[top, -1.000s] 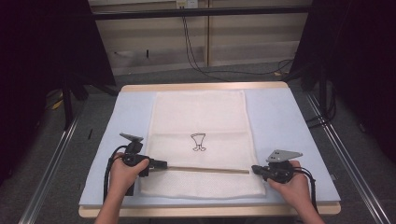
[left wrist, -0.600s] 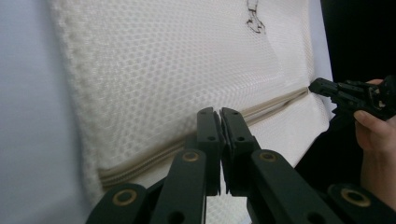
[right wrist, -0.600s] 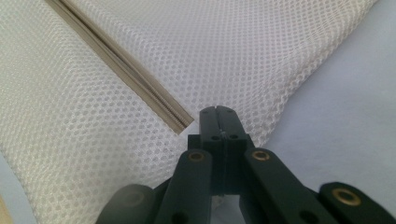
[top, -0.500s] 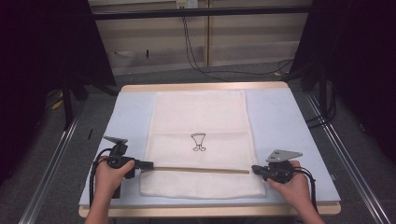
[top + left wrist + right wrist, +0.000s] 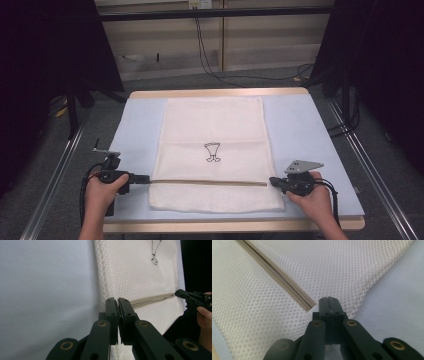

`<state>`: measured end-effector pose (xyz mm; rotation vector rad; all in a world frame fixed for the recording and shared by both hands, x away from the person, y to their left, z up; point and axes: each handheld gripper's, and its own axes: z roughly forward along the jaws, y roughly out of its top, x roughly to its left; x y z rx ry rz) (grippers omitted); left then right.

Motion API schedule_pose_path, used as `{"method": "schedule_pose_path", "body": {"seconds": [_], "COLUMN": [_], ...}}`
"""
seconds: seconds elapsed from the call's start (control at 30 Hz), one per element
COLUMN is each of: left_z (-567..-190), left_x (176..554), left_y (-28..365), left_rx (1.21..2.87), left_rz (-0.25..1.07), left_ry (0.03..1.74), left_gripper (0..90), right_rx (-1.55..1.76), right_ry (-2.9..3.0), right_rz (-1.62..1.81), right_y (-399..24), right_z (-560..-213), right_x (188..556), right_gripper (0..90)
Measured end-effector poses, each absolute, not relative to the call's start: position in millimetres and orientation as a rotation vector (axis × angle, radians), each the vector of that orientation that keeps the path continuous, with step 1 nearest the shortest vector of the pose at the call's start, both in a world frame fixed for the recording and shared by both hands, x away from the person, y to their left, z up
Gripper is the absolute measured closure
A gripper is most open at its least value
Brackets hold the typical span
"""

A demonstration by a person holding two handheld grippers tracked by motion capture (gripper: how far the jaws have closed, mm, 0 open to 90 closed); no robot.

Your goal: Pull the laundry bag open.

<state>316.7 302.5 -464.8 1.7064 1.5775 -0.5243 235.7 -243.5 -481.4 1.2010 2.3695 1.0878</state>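
A white mesh bag (image 5: 212, 125) with a small black drawing (image 5: 212, 152) lies flat on the light blue table (image 5: 132, 130). A beige zipper (image 5: 210, 182) runs across its near part. My left gripper (image 5: 146, 178) is shut at the zipper's left end, at the bag's left edge; what it pinches is hidden between its jaws. In the left gripper view its jaws (image 5: 117, 301) are pressed together, and the zipper (image 5: 152, 299) stretches away toward the other gripper (image 5: 178, 293). My right gripper (image 5: 272, 181) is shut on the mesh at the bag's right edge (image 5: 329, 300), just beside the zipper's end (image 5: 308, 305).
The table has a wooden front edge (image 5: 225, 225) and metal rails (image 5: 367, 160) along both sides. Black cables (image 5: 210, 55) hang at the back wall. Dark curtains stand left and right. Bare blue table lies on either side of the bag.
My left gripper has moved left along the zipper line to the bag's left edge, and the beige zipper strip now reaches further left. The right gripper has stayed put.
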Motion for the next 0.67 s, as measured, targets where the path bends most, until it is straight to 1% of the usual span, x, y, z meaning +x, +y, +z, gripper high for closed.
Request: {"method": "schedule_pose_path", "body": {"seconds": [0.07,0.17,0.2,0.23,0.27,0.3,0.33,0.37,0.4,0.47,0.5,0.57,0.6,0.63,0.67], "left_z": [-462.7,-455.7,-453.3,-451.0,-451.0,-448.0,-448.0,-448.3,-449.5,-452.9,-452.9,-456.2,-458.3,-459.7,-459.7], "left_x": [316.7,316.4,316.4,317.0,317.0,318.1,318.1,318.9,319.6,321.3,321.3,323.1,325.3,327.0,327.0], "left_y": [300.5,299.4,298.3,298.7,298.7,297.0,297.0,292.7,290.8,288.6,288.6,285.6,284.5,284.0,284.0], "left_rx": [1.718,1.696,1.675,1.690,1.690,1.714,1.714,1.689,1.686,1.737,1.737,1.755,1.784,1.796,1.796], "left_rz": [-0.506,-0.433,-0.403,-0.348,-0.348,-0.169,-0.169,-0.028,0.012,0.079,0.079,0.125,0.209,0.260,0.260], "left_ry": [1.572,1.562,1.569,1.533,1.533,1.473,1.473,1.449,1.433,1.414,1.414,1.424,1.412,1.403,1.403], "left_gripper": [86.4,78.2,73.4,70.4,66.9,58.8,51.8,45.6,43.6,38.1,36.7,36.4,33.0,29.8,27.4], "right_rx": [1.200,1.200,1.206,1.221,1.221,1.238,1.238,1.248,1.256,1.261,1.261,1.260,1.276,1.283,1.288], "right_ry": [2.368,2.351,2.313,2.260,2.260,2.084,2.084,2.024,2.021,2.013,2.013,2.010,1.998,1.994,1.997], "right_rz": [1.092,1.106,1.134,1.162,1.162,1.237,1.237,1.201,1.187,1.155,1.155,1.123,1.112,1.107,1.101], "right_y": [-244.1,-246.5,-249.9,-252.7,-252.7,-260.7,-260.7,-267.2,-269.2,-274.1,-274.1,-278.9,-282.6,-284.3,-286.4], "right_z": [-481.6,-479.5,-476.1,-473.6,-473.6,-467.6,-467.6,-466.4,-467.3,-471.7,-471.7,-474.8,-475.2,-475.3,-475.9], "right_x": [236.3,234.6,234.1,233.9,233.9,234.6,234.6,237.3,238.3,240.7,240.7,244.0,246.2,247.3,248.9], "right_gripper": [90.0,90.0,86.9,76.3,76.3,54.7,54.7,39.3,36.1,31.6,31.6,25.5,23.7,22.8,22.0]}}
